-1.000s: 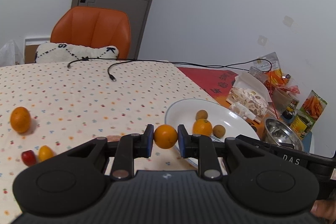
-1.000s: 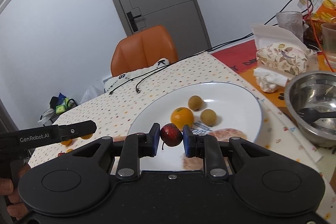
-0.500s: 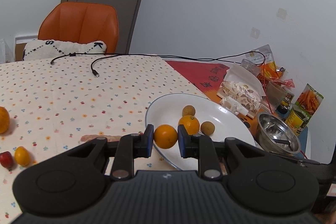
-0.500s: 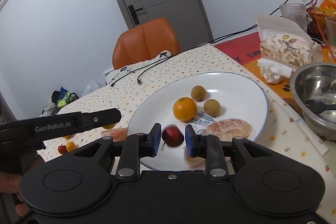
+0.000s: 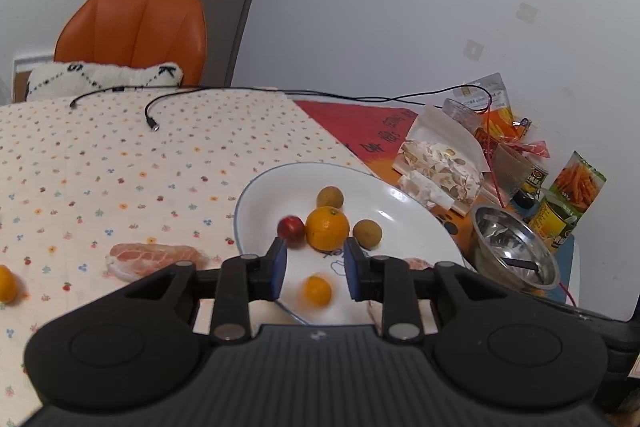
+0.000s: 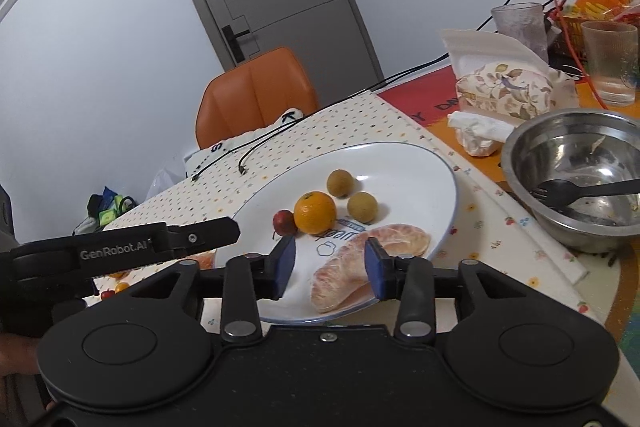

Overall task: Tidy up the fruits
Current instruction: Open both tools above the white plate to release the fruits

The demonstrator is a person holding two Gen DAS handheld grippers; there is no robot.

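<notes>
Now both tools stand open over the white plate point(image 5: 256, 195). The left tool point(image 5: 314, 273) has its blue pads spread, and a small orange fruit point(image 5: 317, 291) shows blurred between them, touching neither pad, above the plate's near part. The right tool point(image 6: 330, 269) is likewise spread wide and grips nothing; its pads frame a peeled pink citrus piece point(image 6: 372, 251) that lies on the plate's near side.

On the plate, an orange point(image 5: 327, 229) sits in the middle, with a small red fruit point(image 5: 291, 226) touching or just beside it on its left. Two brown round fruits lie near it: one point(image 5: 330, 197) behind the orange, the other point(image 5: 367, 233) to its right. In the right wrist view the same group shows, with the red fruit point(image 6: 284, 221) against the orange point(image 6: 315, 213).

Off the plate, on the dotted cloth of the worktop point(image 5: 100, 167), another pink citrus piece point(image 5: 154, 257) lies to the plate's left, and an orange fruit point(image 5: 6, 289) sits at the far left edge of the left wrist view. A steel bowl point(image 6: 520, 147) with a black fork point(image 6: 580, 189) in it stands right of the plate. From the right wrist view, the left tool's black body point(image 6: 120, 251) reaches in from the left, beside the plate's rim.
</notes>
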